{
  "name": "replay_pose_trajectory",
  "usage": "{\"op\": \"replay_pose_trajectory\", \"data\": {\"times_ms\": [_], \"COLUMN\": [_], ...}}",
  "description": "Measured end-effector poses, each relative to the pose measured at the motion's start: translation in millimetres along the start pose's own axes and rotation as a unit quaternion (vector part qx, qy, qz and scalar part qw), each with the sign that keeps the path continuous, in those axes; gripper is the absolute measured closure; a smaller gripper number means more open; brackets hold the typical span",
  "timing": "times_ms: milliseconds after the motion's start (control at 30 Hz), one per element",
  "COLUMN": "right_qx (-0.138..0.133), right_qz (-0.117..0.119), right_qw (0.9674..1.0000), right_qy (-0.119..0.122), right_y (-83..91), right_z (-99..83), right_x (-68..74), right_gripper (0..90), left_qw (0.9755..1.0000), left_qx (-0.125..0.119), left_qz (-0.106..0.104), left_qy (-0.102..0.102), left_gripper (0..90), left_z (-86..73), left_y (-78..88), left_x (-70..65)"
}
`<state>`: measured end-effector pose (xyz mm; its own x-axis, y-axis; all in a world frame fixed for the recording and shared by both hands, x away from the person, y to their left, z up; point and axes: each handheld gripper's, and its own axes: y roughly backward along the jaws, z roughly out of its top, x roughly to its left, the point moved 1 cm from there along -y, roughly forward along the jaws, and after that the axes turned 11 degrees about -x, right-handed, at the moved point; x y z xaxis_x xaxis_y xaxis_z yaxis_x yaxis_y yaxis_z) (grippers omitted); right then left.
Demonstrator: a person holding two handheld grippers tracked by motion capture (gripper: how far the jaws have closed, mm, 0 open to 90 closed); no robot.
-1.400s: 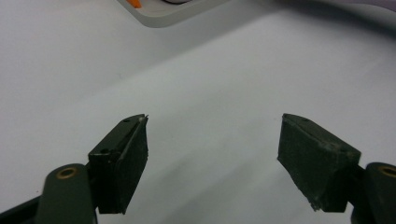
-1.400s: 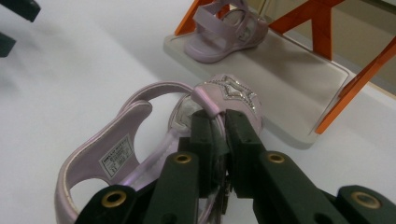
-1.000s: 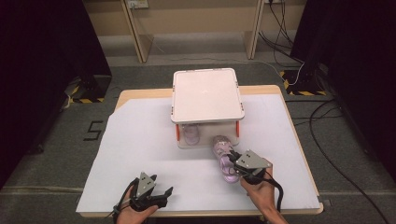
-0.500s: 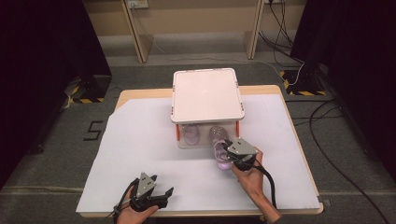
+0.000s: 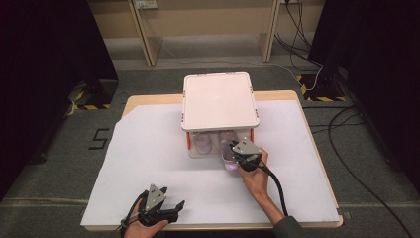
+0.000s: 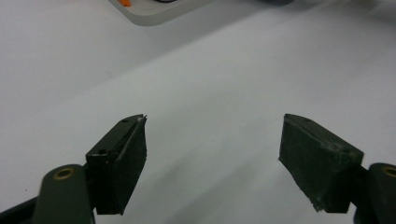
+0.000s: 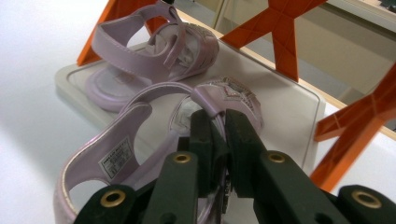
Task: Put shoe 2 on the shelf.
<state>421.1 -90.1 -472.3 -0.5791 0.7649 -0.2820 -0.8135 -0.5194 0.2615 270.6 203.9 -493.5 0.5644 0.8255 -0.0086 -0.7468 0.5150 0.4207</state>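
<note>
White table (image 5: 148, 148), right gripper (image 7: 219, 140) pinching lilac sandal (image 7: 140, 154), label unreadable, left gripper (image 6: 212, 158) spread.

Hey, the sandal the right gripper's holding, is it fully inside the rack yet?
Partly in. The held sandal has its toe on the rack's base; its heel overhangs the white table cover.

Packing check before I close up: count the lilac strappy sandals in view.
2. One lilac strappy sandal lies on the low shelf of the white two-tier rack. The second lilac sandal is half onto that shelf, clamped by the right gripper. The rack's top may hide more.
</note>
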Motion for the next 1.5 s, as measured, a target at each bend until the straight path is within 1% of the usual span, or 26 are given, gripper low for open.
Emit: {"op": "replay_pose_trajectory", "data": {"times_ms": [133, 300, 367, 400, 433, 467, 533, 567, 667, 733, 800, 833, 900, 1033, 1067, 1133, 1200, 1267, 1333, 1367, 1433, 1500], "right_qx": [0.003, 0.001, 0.002, 0.001, 0.001, 0.000, 0.001, 0.002, 0.000, 0.001, -0.005, -0.009, -0.015, -0.018, -0.022, -0.020, -0.017, -0.019, -0.011, -0.004, 0.004, 0.015], "right_qz": [-0.003, -0.011, -0.022, -0.024, -0.025, -0.025, -0.026, -0.027, -0.030, -0.031, -0.029, -0.029, -0.024, -0.003, 0.004, 0.015, 0.030, 0.038, 0.054, 0.057, 0.061, 0.056], "right_qw": [1.0000, 0.9999, 0.9998, 0.9997, 0.9996, 0.9996, 0.9996, 0.9996, 0.9994, 0.9993, 0.9992, 0.9993, 0.9991, 0.9992, 0.9992, 0.9986, 0.9973, 0.9966, 0.9958, 0.9961, 0.9958, 0.9963], "right_qy": [0.007, -0.006, 0.004, 0.000, -0.010, -0.015, -0.014, -0.010, -0.016, -0.019, -0.025, -0.020, -0.032, -0.036, -0.034, -0.047, -0.065, -0.070, -0.073, -0.067, -0.068, -0.063], "right_y": [-8.1, -15.4, -17.8, -19.8, -21.1, -22.5, -24.6, -25.4, -26.1, -23.7, -20.2, -17.9, -12.4, 2.0, 5.5, 13.3, 21.5, 28.1, 35.2, 37.8, 42.3, 44.8], "right_z": [2.1, 2.5, 2.6, 2.3, 2.3, 2.4, 2.9, 3.0, 3.6, 5.3, 7.8, 9.7, 13.4, 18.3, 18.8, 19.1, 18.6, 17.1, 14.6, 12.6, 7.6, 2.6], "right_x": [1.3, 0.9, 0.3, -0.4, -0.8, -1.4, -1.5, -2.1, -3.2, -3.4, -3.0, -3.6, -3.0, -0.8, -0.3, 2.2, 4.5, 6.2, 9.4, 10.3, 12.2, 11.9], "right_gripper": [82.2, 82.0, 81.9, 81.9, 81.8, 81.7, 81.2, 80.7, 73.0, 68.6, 66.1, 64.5, 60.1, 52.9, 50.7, 45.0, 40.9, 39.0, 38.2, 36.5, 35.8, 34.4], "left_qw": [1.0000, 1.0000, 1.0000, 1.0000, 1.0000, 1.0000, 1.0000, 1.0000, 1.0000, 1.0000, 1.0000, 1.0000, 1.0000, 1.0000, 1.0000, 1.0000, 1.0000, 1.0000, 1.0000, 1.0000, 1.0000, 1.0000], "left_qx": [-0.002, 0.001, 0.001, 0.002, 0.002, 0.003, 0.002, 0.002, -0.001, 0.000, -0.001, -0.001, -0.001, 0.002, 0.003, 0.002, 0.002, 0.002, 0.002, 0.003, 0.002, 0.001], "left_qz": [0.002, 0.003, 0.003, 0.003, 0.003, 0.003, 0.002, 0.002, 0.002, 0.001, 0.000, 0.000, 0.001, 0.003, 0.003, 0.003, 0.003, 0.002, 0.002, 0.002, 0.002, 0.002], "left_qy": [0.002, 0.003, 0.002, 0.001, 0.001, 0.001, 0.001, 0.001, 0.001, 0.000, 0.001, 0.000, -0.001, -0.002, -0.002, -0.002, -0.002, -0.003, -0.003, -0.003, -0.003, -0.004], "left_gripper": [22.8, 22.8, 22.8, 22.8, 22.8, 22.8, 22.8, 22.8, 22.8, 22.8, 22.8, 22.8, 22.8, 22.8, 22.8, 22.8, 22.8, 22.8, 22.8, 22.8, 22.8, 22.8], "left_z": [-0.6, -2.1, -2.2, -2.3, -2.4, -2.5, -2.5, -2.4, -2.2, -2.2, -2.4, -2.4, -2.2, -2.6, -2.8, -2.6, -2.6, -2.8, -3.0, -2.9, -2.8, -2.5], "left_y": [1.4, 1.9, 2.0, 1.9, 1.7, 1.5, 1.6, 1.8, 2.2, 2.1, 1.7, 1.7, 1.9, 1.6, 1.5, 1.4, 1.3, 1.1, 0.8, 1.0, 1.0, 1.3], "left_x": [1.5, 2.0, 1.5, 1.4, 1.3, 1.3, 1.2, 1.2, 0.8, 0.4, -0.1, -0.3, -0.2, 0.8, 0.9, 0.7, 0.4, 0.3, 0.2, 0.2, 0.0, -0.2]}}
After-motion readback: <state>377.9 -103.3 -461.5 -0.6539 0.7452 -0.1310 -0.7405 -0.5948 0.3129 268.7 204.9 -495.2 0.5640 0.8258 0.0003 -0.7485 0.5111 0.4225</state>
